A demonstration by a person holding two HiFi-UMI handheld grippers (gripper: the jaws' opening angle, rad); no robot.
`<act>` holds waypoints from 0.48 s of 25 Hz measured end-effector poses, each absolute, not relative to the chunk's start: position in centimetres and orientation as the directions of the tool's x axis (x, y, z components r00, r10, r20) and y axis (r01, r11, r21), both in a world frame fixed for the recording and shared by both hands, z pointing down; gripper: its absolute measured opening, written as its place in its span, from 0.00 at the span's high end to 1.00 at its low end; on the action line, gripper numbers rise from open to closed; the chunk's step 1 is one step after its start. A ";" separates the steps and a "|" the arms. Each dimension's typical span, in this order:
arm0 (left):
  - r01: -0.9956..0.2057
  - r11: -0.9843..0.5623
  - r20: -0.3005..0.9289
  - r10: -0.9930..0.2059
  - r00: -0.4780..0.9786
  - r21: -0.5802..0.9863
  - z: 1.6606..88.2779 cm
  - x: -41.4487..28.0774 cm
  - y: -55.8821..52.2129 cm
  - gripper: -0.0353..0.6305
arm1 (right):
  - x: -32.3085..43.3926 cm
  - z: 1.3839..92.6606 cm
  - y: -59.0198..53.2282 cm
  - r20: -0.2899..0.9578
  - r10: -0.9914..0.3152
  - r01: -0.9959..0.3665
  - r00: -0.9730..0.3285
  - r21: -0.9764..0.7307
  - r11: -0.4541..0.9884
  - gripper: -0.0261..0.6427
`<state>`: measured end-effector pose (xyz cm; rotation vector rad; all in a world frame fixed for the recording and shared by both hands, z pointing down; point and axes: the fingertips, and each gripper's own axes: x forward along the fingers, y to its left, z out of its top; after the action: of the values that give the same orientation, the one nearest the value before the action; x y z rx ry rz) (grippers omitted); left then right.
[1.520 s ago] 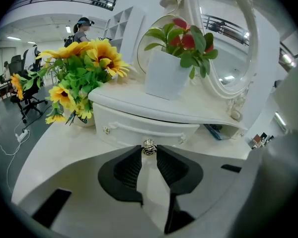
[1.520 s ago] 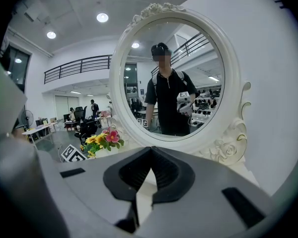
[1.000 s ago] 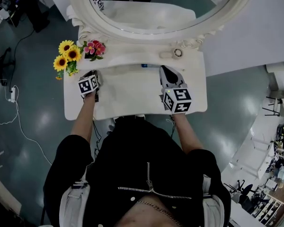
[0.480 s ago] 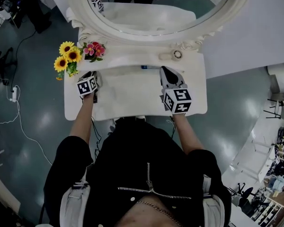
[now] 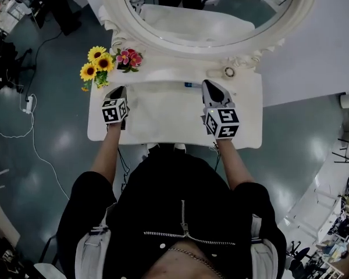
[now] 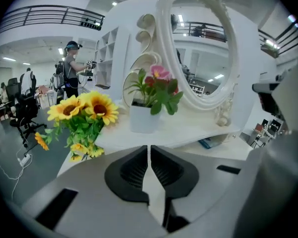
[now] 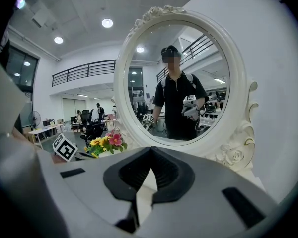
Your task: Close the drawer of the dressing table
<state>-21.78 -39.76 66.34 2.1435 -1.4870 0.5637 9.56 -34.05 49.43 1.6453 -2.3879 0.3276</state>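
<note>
Head view: white dressing table (image 5: 163, 118) with a wavy front edge, and a big oval white-framed mirror (image 5: 209, 42) at its back. On the raised back ledge are a bunch of yellow artificial sunflowers (image 5: 96, 63), a small white pot of pink flowers (image 5: 130, 58) and a small round ring-shaped object (image 5: 228, 72). A thin blue item (image 5: 189, 85) lies just below the ledge. The grey left gripper (image 5: 117, 90) hangs over the left part of the top and the grey right gripper (image 5: 210, 86) over the right part, well apart, both pointing at the mirror. The drawer itself can't be made out. It would sit under the top on the person's side, and nothing sticks out past the front edge, so it is probably flush or hidden by the top and the person's body. Left gripper view: the jaws are closing, only a thin slit is left with nothing in it, and the sunflowers and the pot lie ahead. Right gripper view: the fingers meet at the tips and hold nothing, facing the mirror, which reflects the person. Step, as a guess: neither gripper is at the drawer front, so either the push is already done or the hands are parked above the table. If it's unfinished, the next move needs a gripper brought down to the drawer front to push straight in until flush.
</note>
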 end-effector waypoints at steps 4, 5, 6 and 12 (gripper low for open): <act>-0.930 -0.350 0.493 -0.794 0.356 0.109 61.7 -20.4 -39.5 0.91 | 9.3 48.9 -34.3 0.283 -0.887 -0.929 -0.366 -0.050 0.367 0.95; -0.927 -0.360 0.470 -0.804 0.364 0.103 60.5 -19.9 -39.5 0.91 | 9.2 48.8 -34.4 0.276 -0.887 -0.928 -0.369 -0.049 0.370 0.95; -0.924 -0.369 0.444 -0.815 0.373 0.098 59.2 -19.5 -39.4 0.91 | 9.2 48.6 -34.4 0.269 -0.888 -0.926 -0.373 -0.049 0.374 0.95; -0.899 -0.430 0.296 -0.850 0.435 0.084 51.9 -16.9 -38.7 0.91 | 8.8 47.4 -34.8 0.233 -0.886 -0.915 -0.400 -0.037 0.403 0.95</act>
<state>-16.88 -38.72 51.92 2.4587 -1.5271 0.3079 8.77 -34.82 47.36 1.6087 -2.4784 0.2364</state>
